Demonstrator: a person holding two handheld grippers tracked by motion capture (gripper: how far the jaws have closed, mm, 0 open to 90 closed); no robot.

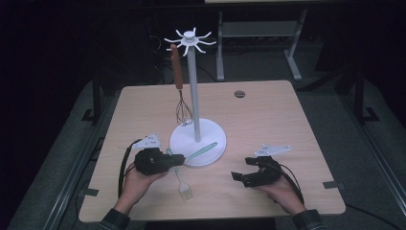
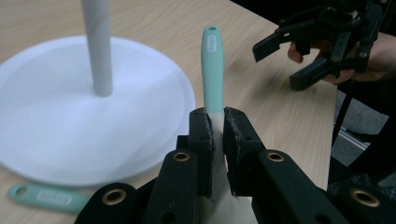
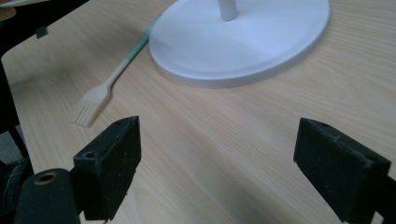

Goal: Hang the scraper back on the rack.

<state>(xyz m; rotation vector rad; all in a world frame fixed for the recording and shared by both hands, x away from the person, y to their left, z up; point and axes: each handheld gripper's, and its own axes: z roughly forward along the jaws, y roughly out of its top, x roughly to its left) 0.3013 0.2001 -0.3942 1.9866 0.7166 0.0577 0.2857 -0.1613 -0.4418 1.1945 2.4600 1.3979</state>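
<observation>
One stand (image 1: 197,139); one whisk (image 1: 181,91); one brush (image 1: 184,184); one green-handled utensil (image 2: 212,65); two grippers.

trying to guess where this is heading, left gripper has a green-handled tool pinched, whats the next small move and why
Probably lift it straight up a little. The left gripper is shut on the green-handled utensil, low beside the stand's white base. The whisk already hangs from the hooks on top, so raising it clear seems the likely first step.

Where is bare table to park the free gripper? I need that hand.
Bare wood lies right of the white stand base, out to the table edge. Crowded: front left, where the left hand-held gripper grips one utensil beside the brush.
</observation>
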